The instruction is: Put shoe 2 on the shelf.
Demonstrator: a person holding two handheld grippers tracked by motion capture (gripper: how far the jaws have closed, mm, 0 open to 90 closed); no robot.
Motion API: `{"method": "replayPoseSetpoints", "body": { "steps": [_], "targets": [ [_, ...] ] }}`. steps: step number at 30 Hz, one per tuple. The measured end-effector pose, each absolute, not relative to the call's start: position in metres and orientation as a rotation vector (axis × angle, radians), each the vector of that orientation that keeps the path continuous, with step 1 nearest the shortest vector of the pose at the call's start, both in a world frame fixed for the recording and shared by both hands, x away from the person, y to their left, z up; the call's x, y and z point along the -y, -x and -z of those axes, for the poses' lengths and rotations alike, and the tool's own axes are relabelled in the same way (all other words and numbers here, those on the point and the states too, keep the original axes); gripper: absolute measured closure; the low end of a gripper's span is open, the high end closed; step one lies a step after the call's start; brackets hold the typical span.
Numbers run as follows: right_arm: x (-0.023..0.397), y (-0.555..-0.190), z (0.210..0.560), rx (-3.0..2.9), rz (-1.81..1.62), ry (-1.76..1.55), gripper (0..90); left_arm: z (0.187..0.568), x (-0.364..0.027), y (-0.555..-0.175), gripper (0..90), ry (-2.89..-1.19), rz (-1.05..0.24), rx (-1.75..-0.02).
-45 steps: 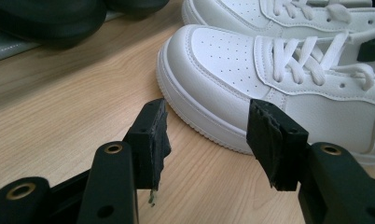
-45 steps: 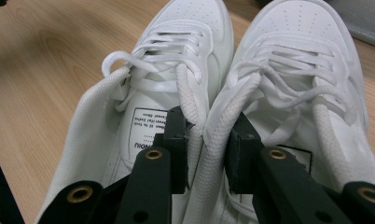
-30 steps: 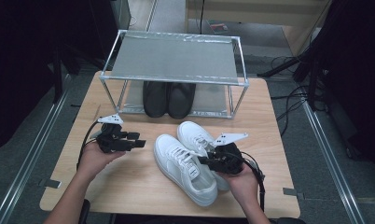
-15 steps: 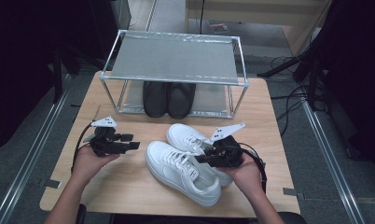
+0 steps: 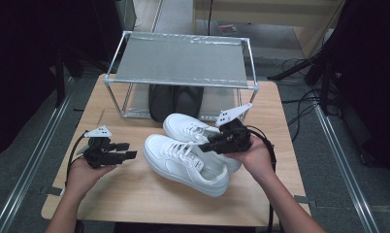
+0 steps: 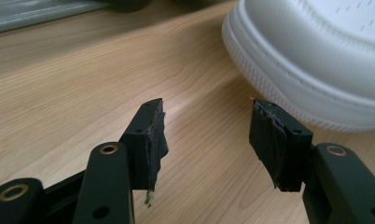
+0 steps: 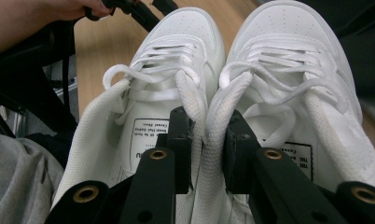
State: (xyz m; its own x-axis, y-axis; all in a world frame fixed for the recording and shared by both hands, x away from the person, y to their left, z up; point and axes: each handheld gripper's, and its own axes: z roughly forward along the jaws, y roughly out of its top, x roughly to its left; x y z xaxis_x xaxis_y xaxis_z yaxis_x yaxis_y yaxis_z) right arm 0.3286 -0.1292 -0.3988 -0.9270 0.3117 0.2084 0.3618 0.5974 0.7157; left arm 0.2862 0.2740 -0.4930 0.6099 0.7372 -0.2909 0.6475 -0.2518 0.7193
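Two white sneakers (image 5: 190, 150) held together by our right claw (image 5: 213, 143).
Their toes point to 10 o'clock; the rack (image 5: 181, 60) waits at 12, while our left claw (image 5: 130, 150) stays wide, empty.

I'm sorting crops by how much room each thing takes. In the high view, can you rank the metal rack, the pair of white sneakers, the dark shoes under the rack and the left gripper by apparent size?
1. Metal rack
2. Pair of white sneakers
3. Dark shoes, partly hidden under the rack, so this place is unsure
4. Left gripper

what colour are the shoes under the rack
Black shoes; the high view shows them best, under the rack.
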Motion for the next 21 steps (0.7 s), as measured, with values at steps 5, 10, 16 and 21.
{"method": "replayPoseSetpoints", "body": {
  "steps": [5, 10, 16, 21],
  "targets": [
    [0.122, -0.339, 0.383, 2.738, 1.255, 0.545, 77.6, 0.493, -0.281, -0.28, 45.5, -1.956, -0.137, -1.119],
    [0.116, -0.344, 0.368, 2.739, 1.289, 0.491, 77.5, 0.494, -0.287, -0.275, 45.2, -1.946, -0.152, -1.14],
    [0.109, -0.35, 0.346, 2.742, 1.327, 0.434, 77.5, 0.494, -0.291, -0.271, 45.1, -1.933, -0.162, -1.154],
    [0.107, -0.352, 0.329, 2.731, 1.356, 0.435, 77.5, 0.496, -0.293, -0.269, 45.0, -1.944, -0.154, -1.157]
  ]
}}
